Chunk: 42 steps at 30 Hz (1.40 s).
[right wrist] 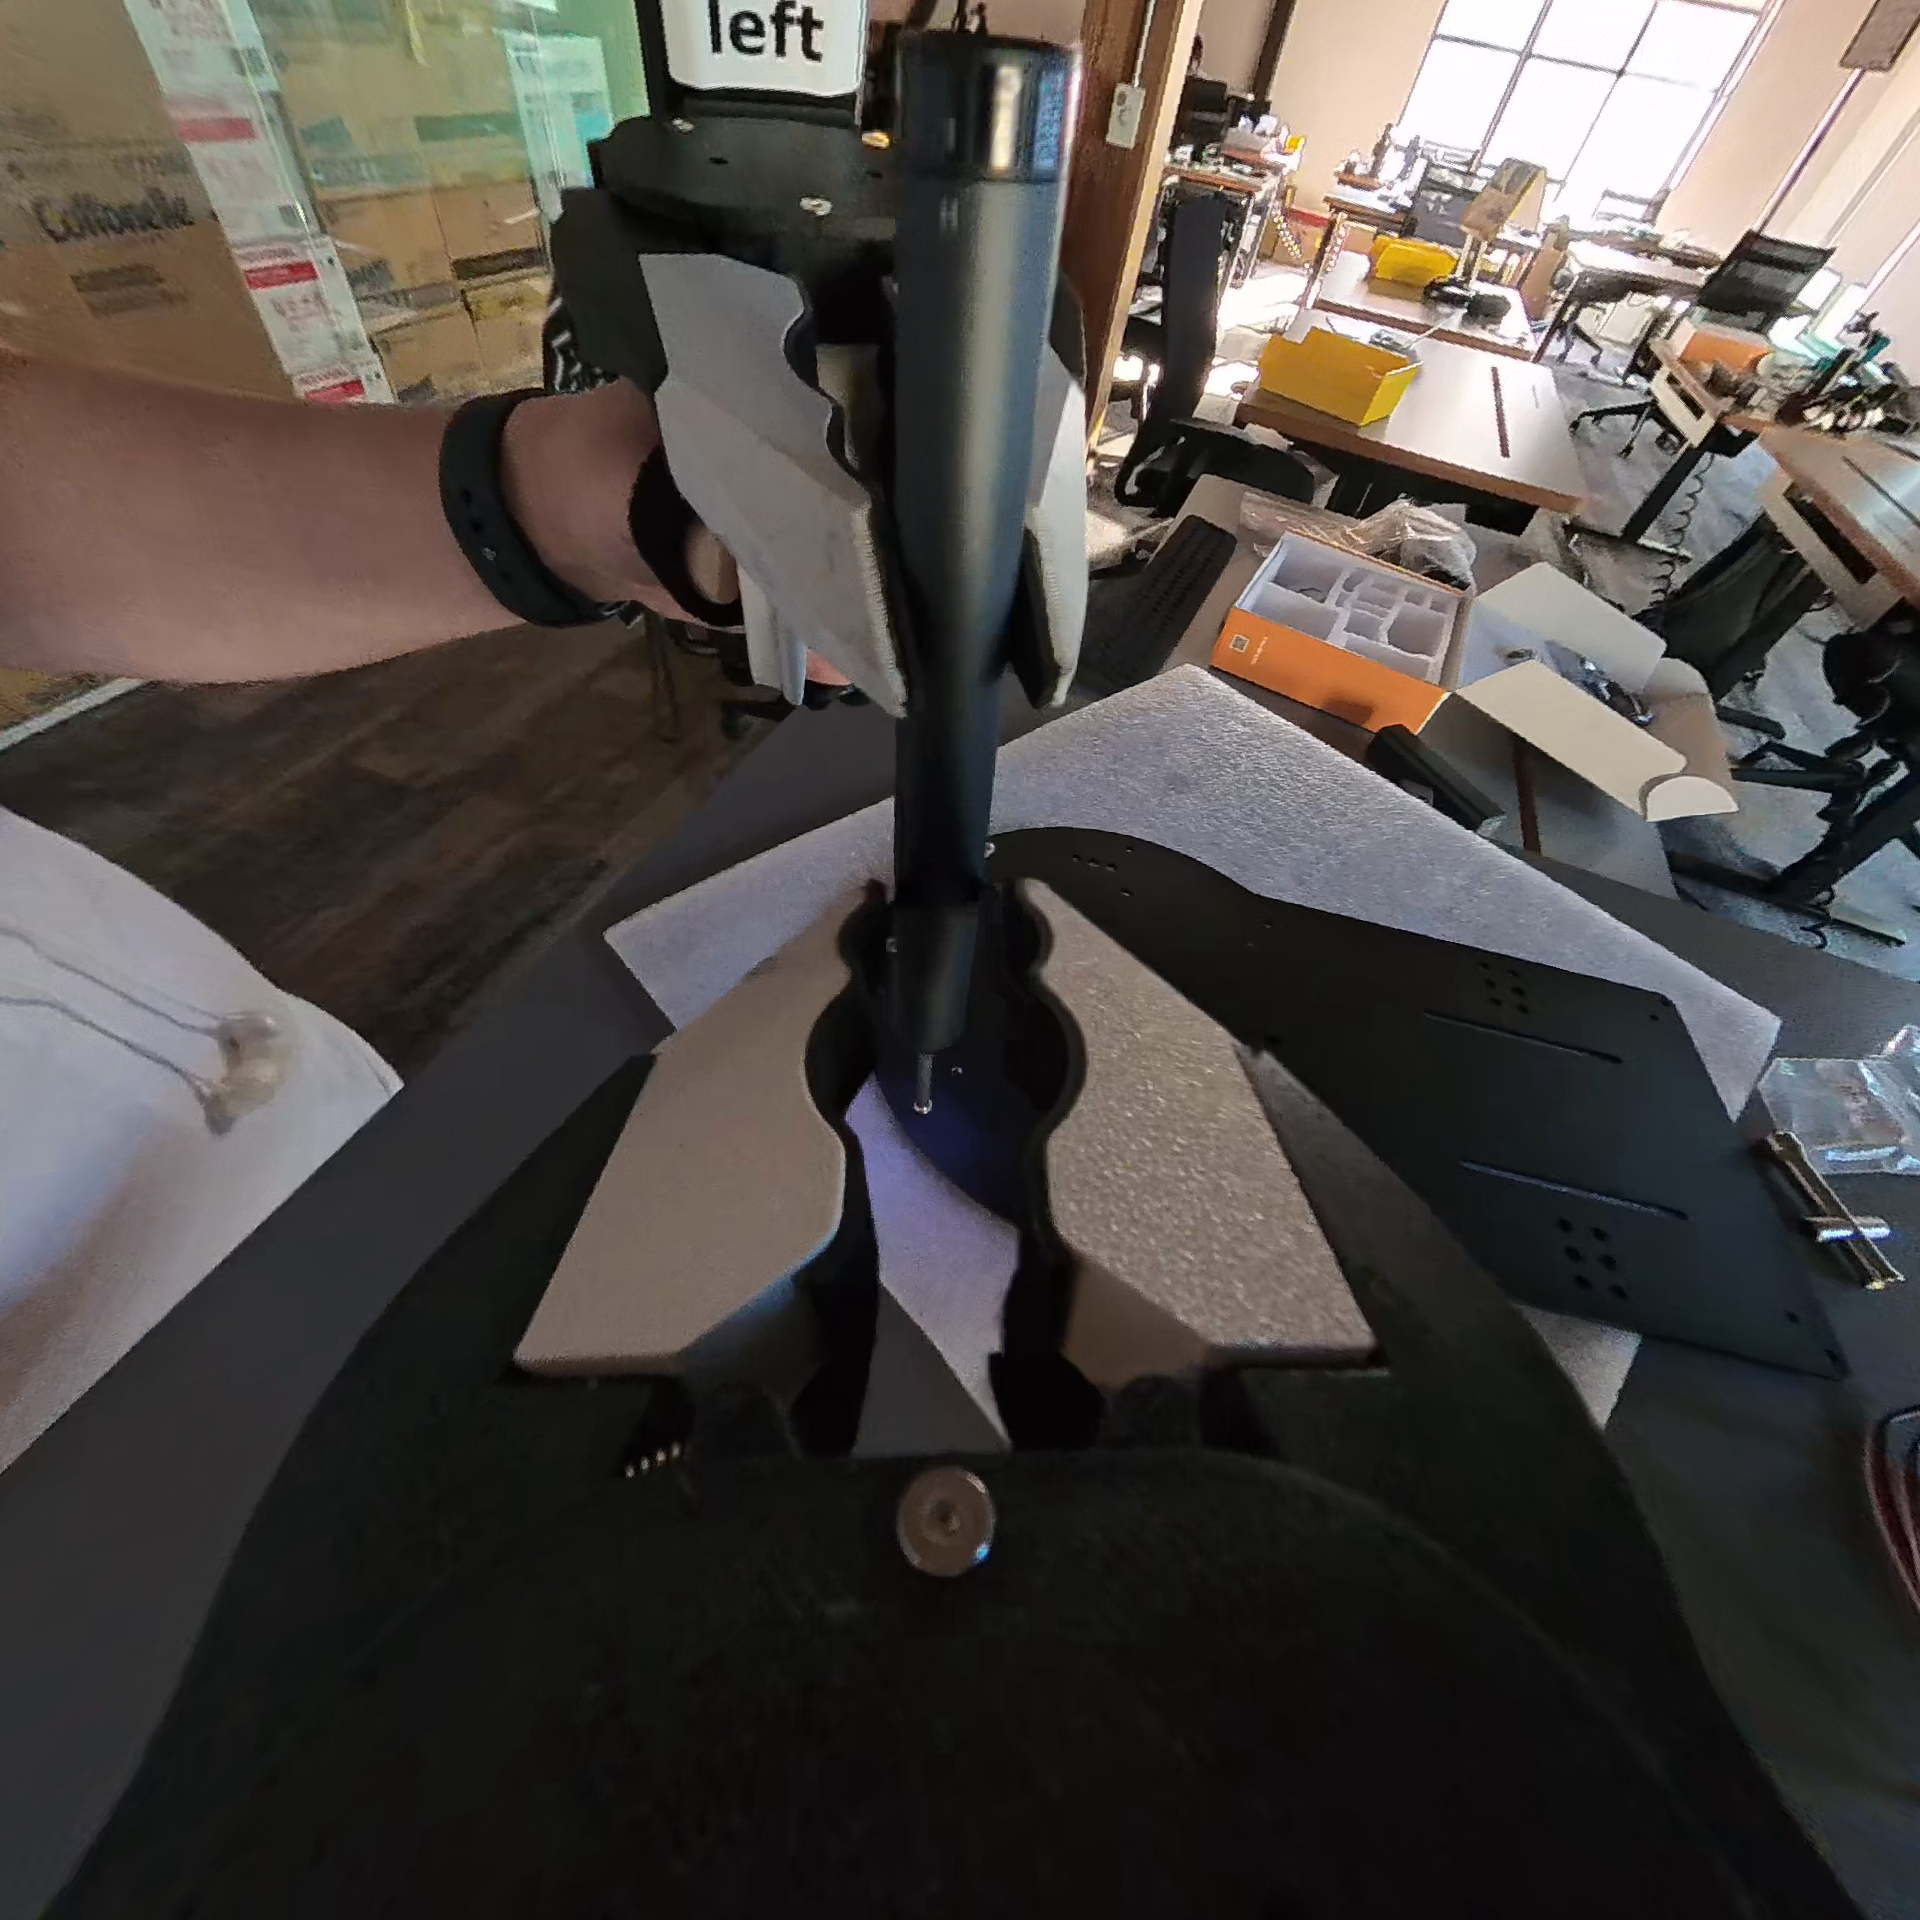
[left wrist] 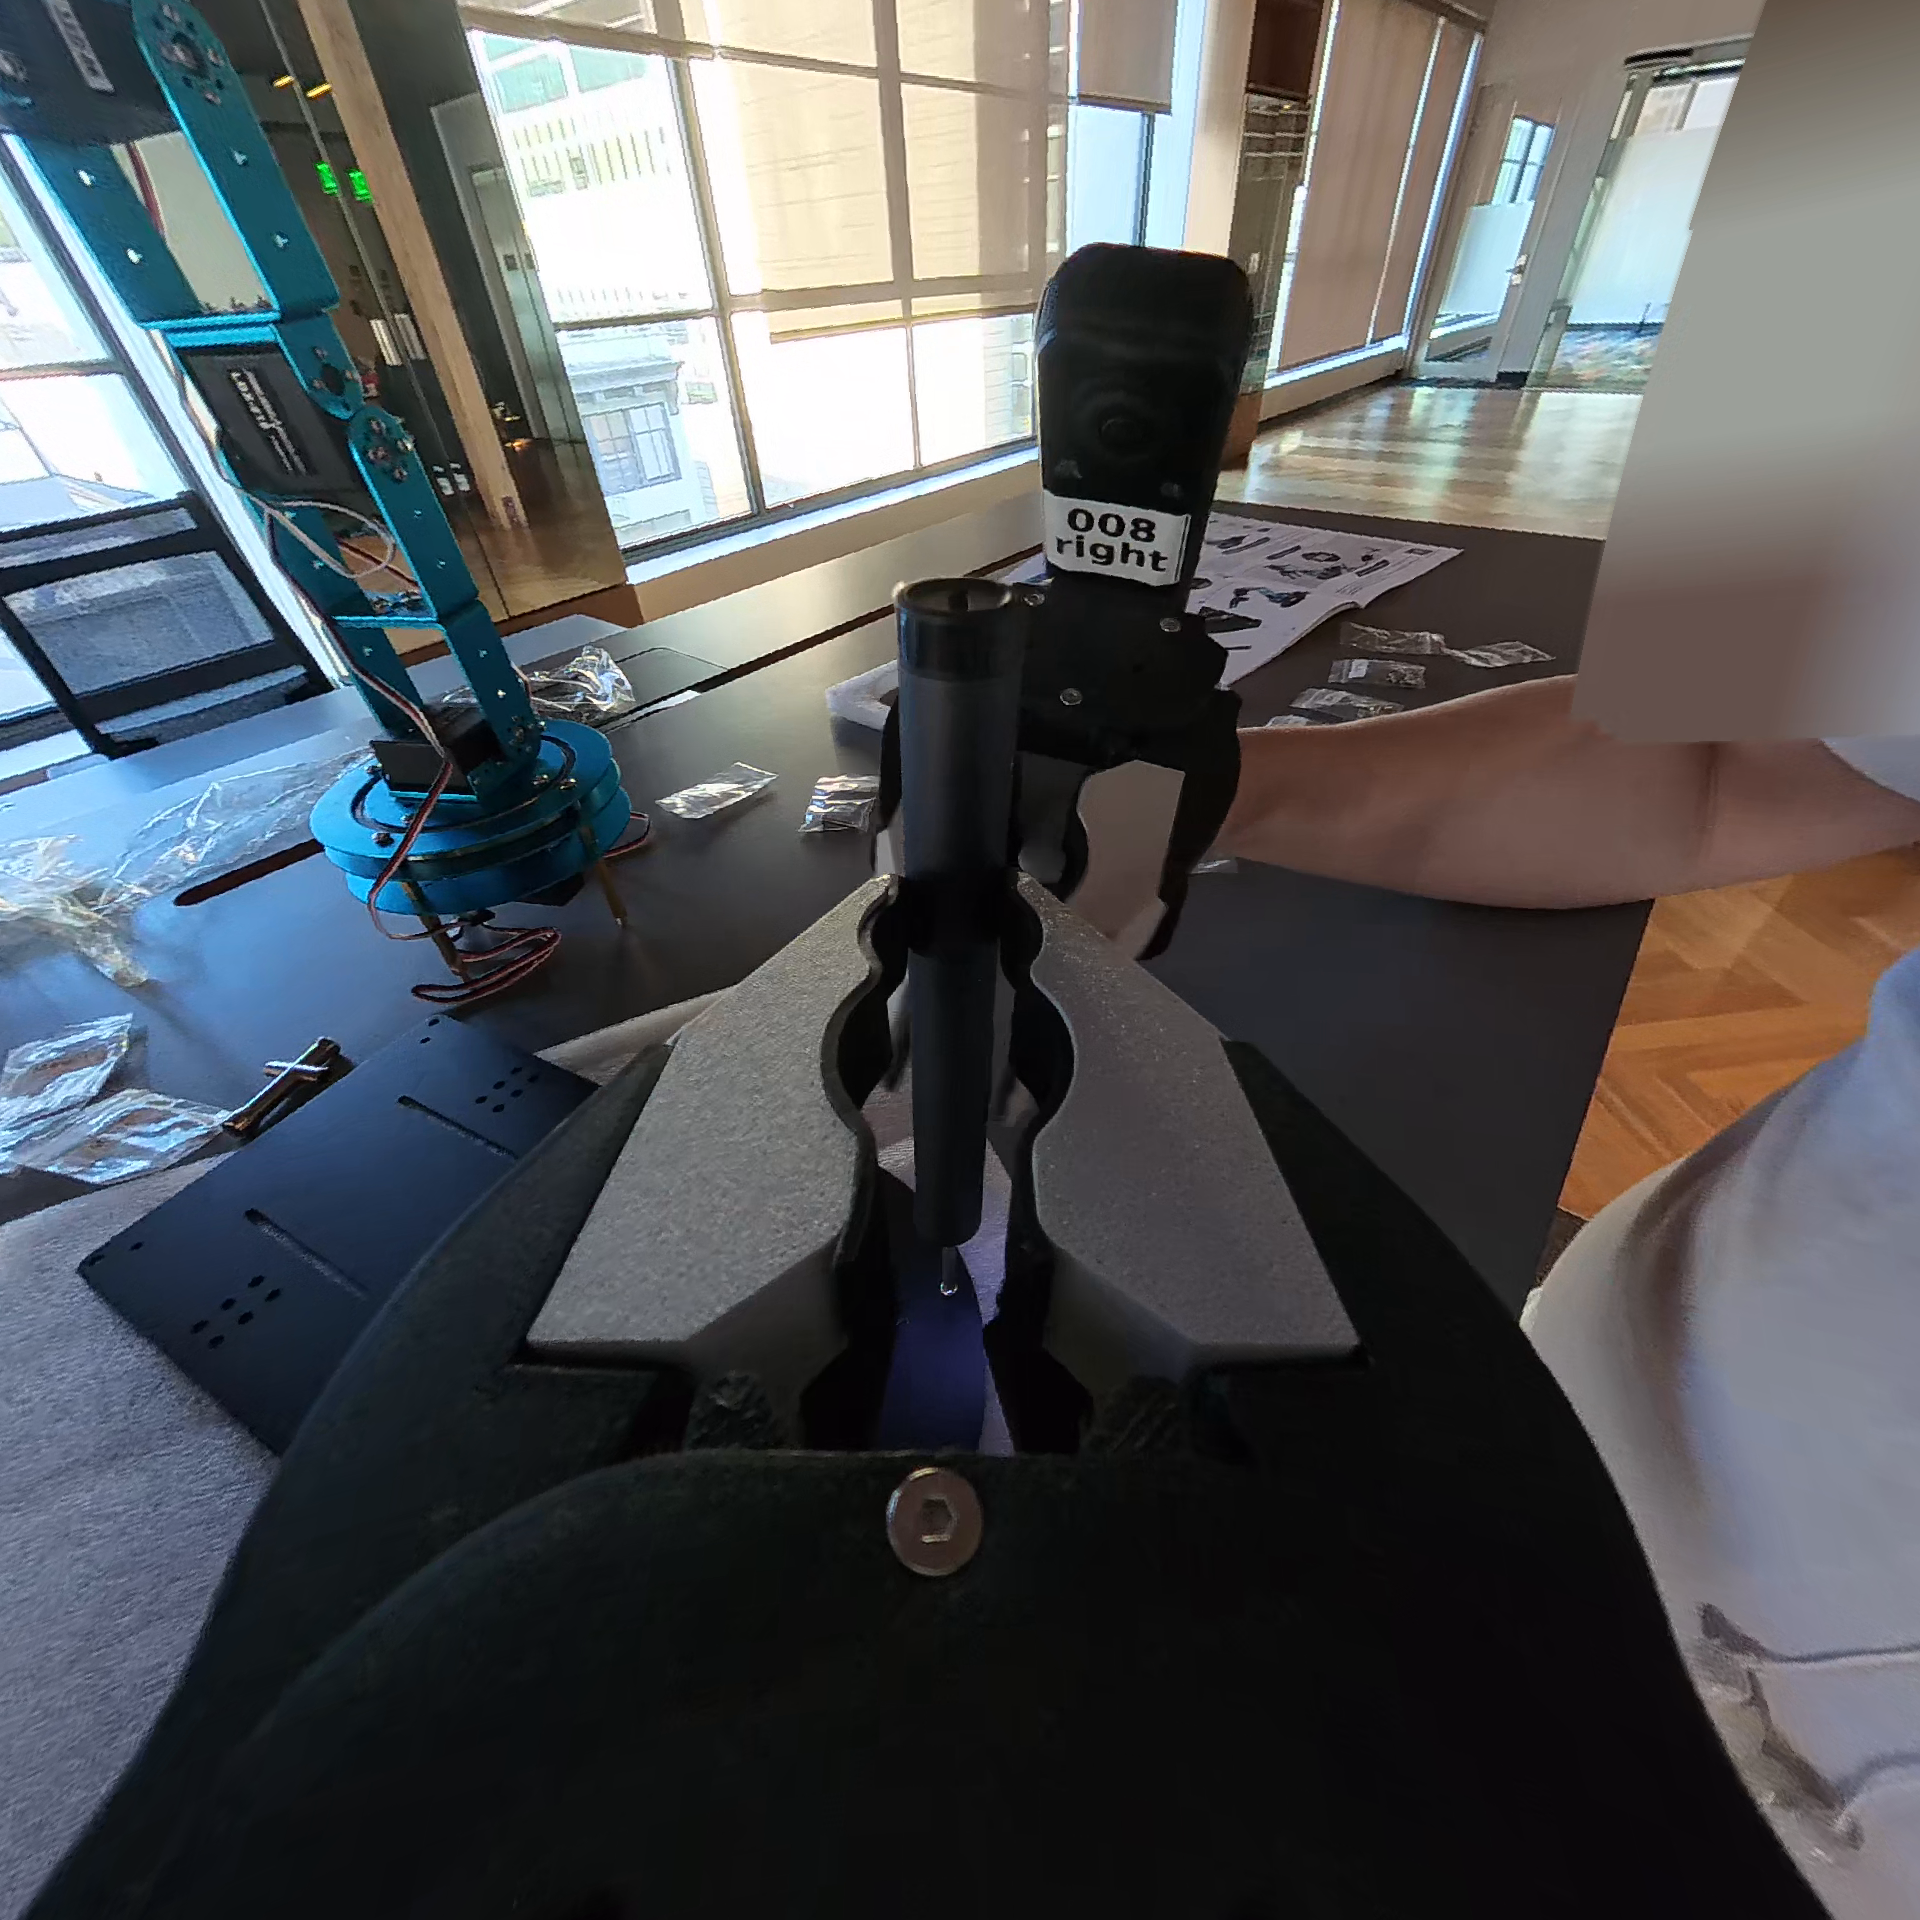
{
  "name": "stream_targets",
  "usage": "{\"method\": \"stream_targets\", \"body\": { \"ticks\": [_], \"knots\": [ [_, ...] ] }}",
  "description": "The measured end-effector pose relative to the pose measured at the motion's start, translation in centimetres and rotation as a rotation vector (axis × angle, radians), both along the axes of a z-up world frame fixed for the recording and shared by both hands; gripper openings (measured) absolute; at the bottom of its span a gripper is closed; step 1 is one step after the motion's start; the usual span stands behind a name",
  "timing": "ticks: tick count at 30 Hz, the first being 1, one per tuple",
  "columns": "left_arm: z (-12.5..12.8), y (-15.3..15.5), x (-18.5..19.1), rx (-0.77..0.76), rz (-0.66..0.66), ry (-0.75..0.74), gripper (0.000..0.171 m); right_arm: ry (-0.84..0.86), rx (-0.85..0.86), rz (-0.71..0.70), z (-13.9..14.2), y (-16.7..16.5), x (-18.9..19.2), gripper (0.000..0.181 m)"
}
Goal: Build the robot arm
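Note:
A dark grey pen-shaped electric screwdriver (left wrist: 951, 790) stands nearly upright, bit down. My left gripper (left wrist: 954, 914) is shut on its mid body; it also shows in the right wrist view (right wrist: 883, 540). My right gripper (right wrist: 951, 904) is closed around the screwdriver's (right wrist: 940, 623) narrow lower end; in the left wrist view it (left wrist: 1081, 810) stands behind the tool, fingertips hidden. The bit tip (right wrist: 921, 1103) touches a black perforated metal plate (right wrist: 1455, 1091) under a bluish glow. The plate (left wrist: 343, 1226) lies on a white foam sheet (right wrist: 1195, 758).
A blue metal robot arm kit (left wrist: 468, 727) stands at the left on the dark table (left wrist: 1403, 1039). Plastic hardware bags (left wrist: 717, 788), a cross-shaped wrench (right wrist: 1829, 1226), an instruction sheet (left wrist: 1320, 582) and an open orange box (right wrist: 1340, 644) lie around. A person's forearms (left wrist: 1507, 810) hold both grippers. The tips of one gripper are about 5 cm away from the tips of the other. Left tips and right tips are each some 25 cm from the blue metal robot arm kit (left wrist: 468, 727).

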State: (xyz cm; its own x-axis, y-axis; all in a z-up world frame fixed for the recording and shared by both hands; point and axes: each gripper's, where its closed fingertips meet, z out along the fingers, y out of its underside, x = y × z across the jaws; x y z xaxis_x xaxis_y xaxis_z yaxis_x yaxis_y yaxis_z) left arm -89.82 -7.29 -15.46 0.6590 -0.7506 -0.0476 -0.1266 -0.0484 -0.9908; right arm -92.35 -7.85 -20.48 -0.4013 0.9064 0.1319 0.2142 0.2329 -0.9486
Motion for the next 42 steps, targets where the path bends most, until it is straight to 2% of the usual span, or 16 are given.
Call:
{"method": "stream_targets", "body": {
  "ticks": [2,4,5,7,8,16,19,23,27,29,31,34,38,42],
  "knots": [
    [0.0,0.1,0.0,-0.005,0.004,0.004,0.016,-0.019,0.005,-0.017,-0.3,0.1,-0.3,0.034],
    [0.0,0.3,-0.1,-0.011,0.015,0.007,0.016,-0.020,-0.006,-0.028,-0.1,-0.1,-0.7,0.038],
    [0.1,0.4,-0.2,-0.013,0.023,0.008,0.015,-0.012,-0.008,-0.031,0.0,-0.2,-0.9,0.037],
    [0.2,0.5,-0.2,-0.015,0.034,0.011,0.016,0.013,0.017,-0.062,0.6,0.0,-1.2,0.019],
    [0.5,0.6,-0.1,-0.010,0.040,0.014,0.016,0.019,0.017,-0.065,0.9,-0.1,-1.2,0.016],
    [6.3,0.6,2.4,0.063,0.087,0.067,0.015,0.108,0.020,-0.098,7.6,-0.6,-0.1,0.021],
    [7.8,0.7,4.0,0.078,0.109,0.043,0.015,0.148,0.041,-0.121,9.8,-0.8,0.8,0.012],
    [9.1,1.0,5.1,0.106,0.171,-0.024,0.015,0.169,0.069,-0.180,11.5,-0.1,2.1,0.009],
    [9.1,1.2,5.7,0.105,0.212,-0.116,0.015,0.017,0.120,-0.202,10.6,0.3,3.1,0.009],
    [8.6,1.0,5.7,0.090,0.198,-0.174,0.017,-0.054,0.145,-0.201,10.0,0.3,3.6,0.010],
    [7.6,0.8,4.9,0.029,0.203,-0.226,0.037,-0.131,0.136,-0.206,9.4,0.5,4.2,0.009],
    [4.8,-0.1,3.1,-0.120,0.197,-0.223,0.041,-0.195,0.092,-0.246,9.4,1.4,5.2,0.010],
    [0.1,-1.2,0.4,-0.276,0.270,-0.066,0.049,-0.200,0.014,-0.283,10.5,2.3,6.4,0.010],
    [-4.9,-1.0,-1.0,-0.404,0.302,0.311,0.060,-0.237,-0.006,-0.367,10.3,4.1,7.7,0.010]
  ]
}}
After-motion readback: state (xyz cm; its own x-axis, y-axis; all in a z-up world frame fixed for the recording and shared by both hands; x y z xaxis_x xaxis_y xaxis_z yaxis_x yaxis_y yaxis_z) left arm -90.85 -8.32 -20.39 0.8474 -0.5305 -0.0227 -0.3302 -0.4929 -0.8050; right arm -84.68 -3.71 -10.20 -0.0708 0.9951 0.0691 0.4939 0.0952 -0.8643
